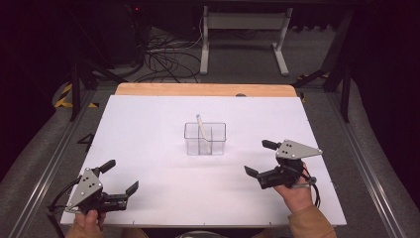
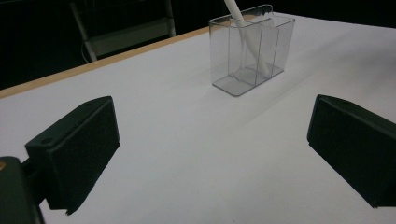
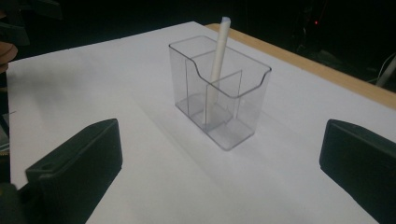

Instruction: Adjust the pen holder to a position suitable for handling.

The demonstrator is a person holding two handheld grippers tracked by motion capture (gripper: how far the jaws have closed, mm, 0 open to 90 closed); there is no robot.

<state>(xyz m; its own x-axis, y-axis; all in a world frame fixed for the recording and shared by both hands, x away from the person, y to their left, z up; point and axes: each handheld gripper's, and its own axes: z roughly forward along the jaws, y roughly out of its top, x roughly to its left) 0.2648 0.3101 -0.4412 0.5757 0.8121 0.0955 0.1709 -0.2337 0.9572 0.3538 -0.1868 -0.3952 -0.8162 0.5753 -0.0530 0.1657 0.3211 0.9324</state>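
A clear plastic organizer box with inner dividers stands near the middle of the white table. A white stick leans inside it, its top poking above the rim. The same box and stick appear far ahead in the left gripper view, and the box and stick appear closer in the right gripper view. My left gripper rests at the front left, open and empty. My right gripper hovers right of the box, jaws wide apart, holding nothing.
A wooden strip runs along the table's far edge. Beyond it stand a white frame and tangled cables on the floor. Wide bare table surface lies between both grippers and the box.
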